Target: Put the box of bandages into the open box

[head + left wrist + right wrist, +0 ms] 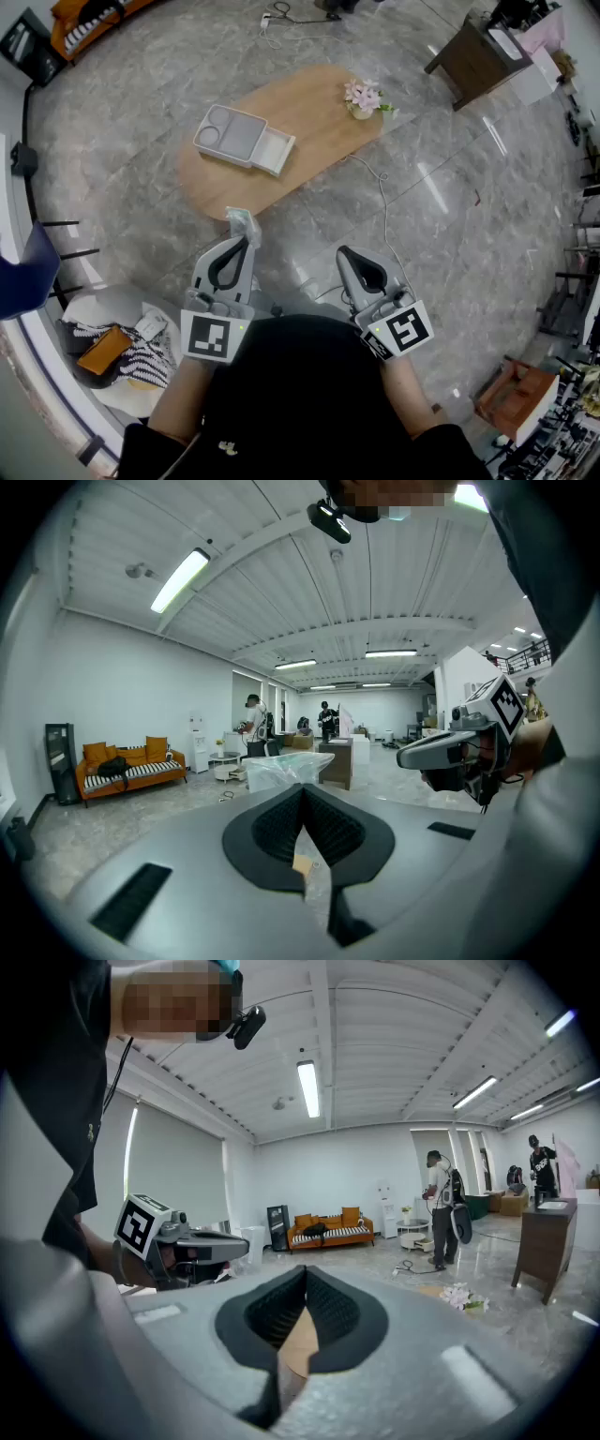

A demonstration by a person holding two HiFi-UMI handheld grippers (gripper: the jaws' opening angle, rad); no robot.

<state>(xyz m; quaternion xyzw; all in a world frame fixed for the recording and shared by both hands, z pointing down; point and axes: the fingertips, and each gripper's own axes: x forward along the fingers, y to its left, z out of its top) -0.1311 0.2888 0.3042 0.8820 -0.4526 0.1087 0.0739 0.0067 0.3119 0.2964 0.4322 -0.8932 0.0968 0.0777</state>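
Observation:
The open box (242, 139), a grey tray with a white lid beside it, lies on the oval wooden table (309, 103) ahead of me. My left gripper (245, 243) is held over the floor just short of the table's near edge. It is shut on the box of bandages (242, 222), a small pack in clear wrap. In the left gripper view that pack (281, 769) sticks out beyond the closed tips of the left gripper (302, 790). My right gripper (349, 255) hangs to the right over the floor, shut (305, 1274) and empty.
A pot of pink flowers (366, 97) stands at the table's right end. A cable (382, 202) runs across the floor from the table. A round seat with striped cloth (122, 352) is at my lower left. A dark cabinet (473, 52) stands far right. People stand across the room.

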